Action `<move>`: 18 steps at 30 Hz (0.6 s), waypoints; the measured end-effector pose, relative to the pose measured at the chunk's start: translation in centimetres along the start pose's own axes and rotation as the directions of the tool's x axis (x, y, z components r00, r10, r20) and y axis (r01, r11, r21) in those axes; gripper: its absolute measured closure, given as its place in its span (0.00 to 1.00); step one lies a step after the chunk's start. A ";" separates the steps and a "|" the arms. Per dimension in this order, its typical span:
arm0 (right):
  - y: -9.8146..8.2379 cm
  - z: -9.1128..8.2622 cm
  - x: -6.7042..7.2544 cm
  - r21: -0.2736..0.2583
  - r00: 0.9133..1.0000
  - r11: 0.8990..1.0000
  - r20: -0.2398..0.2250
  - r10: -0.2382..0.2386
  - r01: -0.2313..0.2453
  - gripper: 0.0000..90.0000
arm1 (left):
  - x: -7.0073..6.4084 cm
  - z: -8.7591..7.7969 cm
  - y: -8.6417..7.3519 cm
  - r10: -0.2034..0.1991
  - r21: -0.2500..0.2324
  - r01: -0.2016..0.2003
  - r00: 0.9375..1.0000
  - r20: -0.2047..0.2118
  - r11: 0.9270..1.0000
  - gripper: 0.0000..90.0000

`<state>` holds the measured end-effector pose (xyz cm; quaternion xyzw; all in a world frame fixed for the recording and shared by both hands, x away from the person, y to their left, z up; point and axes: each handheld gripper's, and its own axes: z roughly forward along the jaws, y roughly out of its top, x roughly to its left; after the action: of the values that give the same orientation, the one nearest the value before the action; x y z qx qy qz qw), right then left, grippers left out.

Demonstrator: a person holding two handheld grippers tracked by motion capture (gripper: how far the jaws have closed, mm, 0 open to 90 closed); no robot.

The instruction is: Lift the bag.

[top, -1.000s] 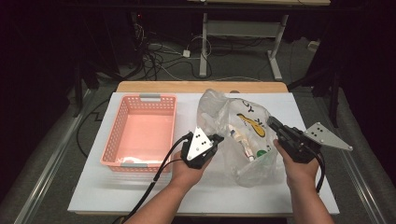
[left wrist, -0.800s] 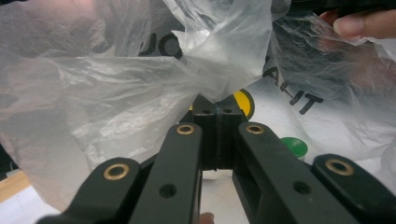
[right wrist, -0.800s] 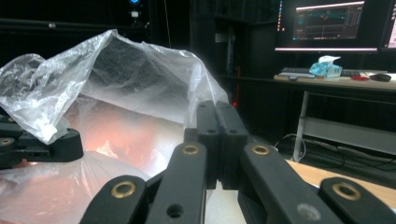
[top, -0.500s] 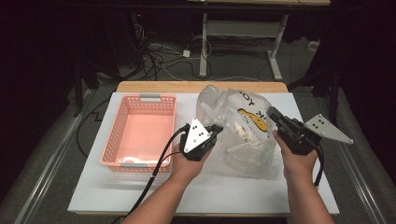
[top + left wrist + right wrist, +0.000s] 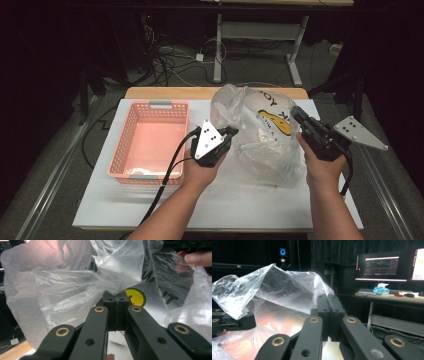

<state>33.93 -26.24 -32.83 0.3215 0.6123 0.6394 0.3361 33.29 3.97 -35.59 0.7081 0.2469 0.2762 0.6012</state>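
Plastic bag (image 5: 265, 135) pinched by both grippers' fingers.

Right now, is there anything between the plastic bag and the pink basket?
Nothing visible blocks it. The plastic bag is pinched by the left gripper and right gripper; the pink basket stands open just left of it, across bare table.

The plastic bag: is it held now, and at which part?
Yes. The plastic bag is held at its top edge: left gripper pinches one side, right gripper the opposite.

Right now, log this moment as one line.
left gripper: shut on plastic bag | right gripper: shut on plastic bag | pink basket: beside bag
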 end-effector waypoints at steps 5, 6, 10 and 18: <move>2.1 0.0 -0.1 -0.049 1.000 0.999 0.009 -0.002 0.002 1.00 | 0.3 -0.1 2.1 0.021 -0.040 -0.022 1.000 -0.014 0.999 0.98; 2.6 0.0 -0.2 -0.061 1.000 0.998 0.010 -0.007 0.007 1.00 | 0.3 -0.1 2.6 0.029 -0.045 -0.030 0.999 -0.015 0.999 0.98; 5.0 -0.3 -0.4 -0.115 1.000 0.993 0.023 -0.018 0.020 1.00 | 0.4 0.1 4.1 0.039 -0.071 -0.041 0.999 -0.021 0.997 0.98; 8.0 -0.2 -0.9 -0.161 0.998 0.986 0.050 -0.034 0.042 1.00 | 1.0 1.6 4.9 0.021 -0.070 -0.024 0.999 -0.037 0.997 0.98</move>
<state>34.00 -27.30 -24.80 0.2964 0.5562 0.6726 0.3877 35.19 2.74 -30.87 0.6842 0.2399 0.3043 0.6179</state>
